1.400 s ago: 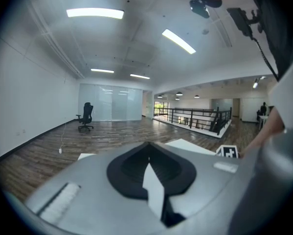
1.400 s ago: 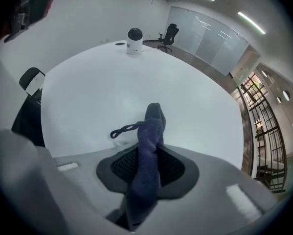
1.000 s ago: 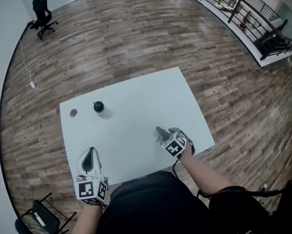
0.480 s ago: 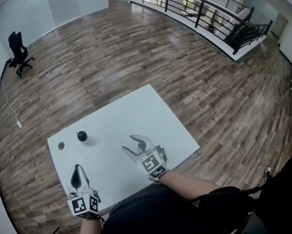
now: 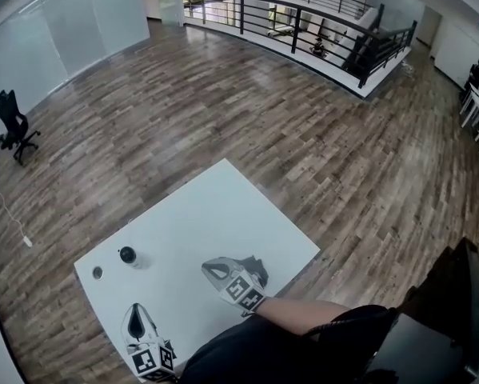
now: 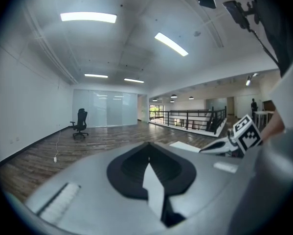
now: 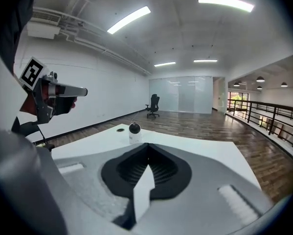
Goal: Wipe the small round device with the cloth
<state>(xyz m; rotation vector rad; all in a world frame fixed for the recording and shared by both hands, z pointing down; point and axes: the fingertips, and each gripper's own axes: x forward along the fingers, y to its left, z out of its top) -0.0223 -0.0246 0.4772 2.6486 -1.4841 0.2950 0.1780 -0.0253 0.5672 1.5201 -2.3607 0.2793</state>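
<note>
Small round device [image 5: 128, 256], a black dome on a white base, stands upright toward the left end of the white rectangular table [image 5: 223, 206], with a little flat round disc [image 5: 97, 273] just beside it on its left. I judge that no wiping has begun: no cloth shows on the table or in either tool, in any view. My left tool [image 5: 138, 310] is at the near edge of the table, its jaws pressed together on nothing, and it is apart from the small round device. My right tool [image 5: 209, 269] hovers over the near middle of the table, pointing roughly toward the device; its jaws have just been closing and now meet with nothing between them. The right gripper view looks across bare table top at the device, which stands well ahead of the jaws and untouched. So the whole task is left, as I read it: I must find the cloth, take hold of it, carry it to the device and rub it clean.
</note>
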